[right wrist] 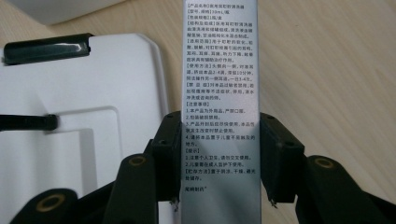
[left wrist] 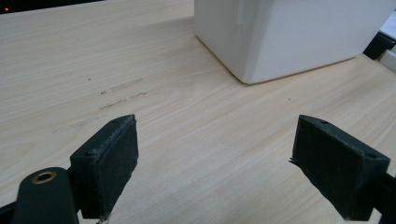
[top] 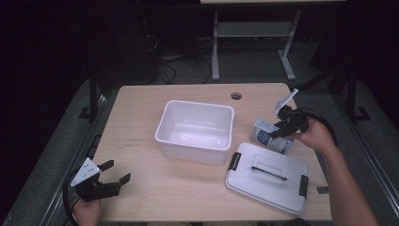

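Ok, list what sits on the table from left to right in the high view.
Left hand-held gripper → white bin → grey lid with black latches → right hand-held gripper, closed on the small printed box.

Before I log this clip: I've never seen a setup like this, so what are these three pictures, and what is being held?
A person sits at a wooden table holding hand-operated tongs in each hand. The high view looks down from above; the other two pictures come from small cameras riding on each pair of tongs. On the table stand an open white tub and, beside it, its grey lid with black clips. The right tongs are closed on a small printed box, pads pressing both its sides. The left tongs are open above bare wood, holding nothing.
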`<state>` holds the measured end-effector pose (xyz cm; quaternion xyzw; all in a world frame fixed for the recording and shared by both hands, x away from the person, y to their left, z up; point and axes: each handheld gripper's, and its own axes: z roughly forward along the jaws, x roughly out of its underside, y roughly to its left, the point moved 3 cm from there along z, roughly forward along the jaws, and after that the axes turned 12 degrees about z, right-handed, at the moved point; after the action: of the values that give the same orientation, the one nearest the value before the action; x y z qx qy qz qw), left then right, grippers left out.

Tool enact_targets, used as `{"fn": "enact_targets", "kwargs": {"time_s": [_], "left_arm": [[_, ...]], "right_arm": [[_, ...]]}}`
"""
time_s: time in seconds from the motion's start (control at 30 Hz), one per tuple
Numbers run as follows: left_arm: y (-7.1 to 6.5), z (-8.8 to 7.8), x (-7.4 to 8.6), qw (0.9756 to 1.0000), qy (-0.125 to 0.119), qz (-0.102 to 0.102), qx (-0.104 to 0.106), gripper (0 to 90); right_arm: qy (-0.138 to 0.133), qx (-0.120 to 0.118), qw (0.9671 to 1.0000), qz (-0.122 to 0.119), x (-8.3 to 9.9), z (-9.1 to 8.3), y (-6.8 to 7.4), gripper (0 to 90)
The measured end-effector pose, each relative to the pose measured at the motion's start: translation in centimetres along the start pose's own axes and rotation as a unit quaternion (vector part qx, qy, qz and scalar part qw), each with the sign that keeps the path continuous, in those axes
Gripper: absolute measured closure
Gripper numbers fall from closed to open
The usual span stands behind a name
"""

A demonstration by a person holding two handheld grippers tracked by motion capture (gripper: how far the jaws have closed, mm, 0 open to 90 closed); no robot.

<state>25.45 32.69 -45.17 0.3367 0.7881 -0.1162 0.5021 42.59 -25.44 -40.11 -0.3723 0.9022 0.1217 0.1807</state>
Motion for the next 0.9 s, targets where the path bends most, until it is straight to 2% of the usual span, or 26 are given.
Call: {"fn": "enact_targets", "kwargs": {"time_s": [0.2, 0.47, 0.7, 0.9], "left_arm": [[-0.2, 0.1, -0.1, 1.0, -0.001, 0.004, 0.003, 13.7], [-0.1, 0.1, -0.2, 1.0, -0.003, 0.004, 0.004, 13.7], [-0.2, 0.1, -0.3, 0.9999, -0.007, 0.006, 0.006, 13.7], [-0.1, 0.1, -0.3, 0.9999, -0.007, 0.007, 0.006, 13.7]], "right_arm": [[-0.018, 0.006, 0.9998, -0.004, -0.1, -1.9, 0.8, 55.2], [-0.044, 0.004, 0.9989, -0.014, -0.5, -5.0, 2.9, 55.3], [-0.048, 0.003, 0.9986, -0.021, -1.0, -7.5, 4.6, 55.2], [-0.055, -0.005, 0.9979, -0.032, -1.7, -9.4, 6.6, 55.3]]}}
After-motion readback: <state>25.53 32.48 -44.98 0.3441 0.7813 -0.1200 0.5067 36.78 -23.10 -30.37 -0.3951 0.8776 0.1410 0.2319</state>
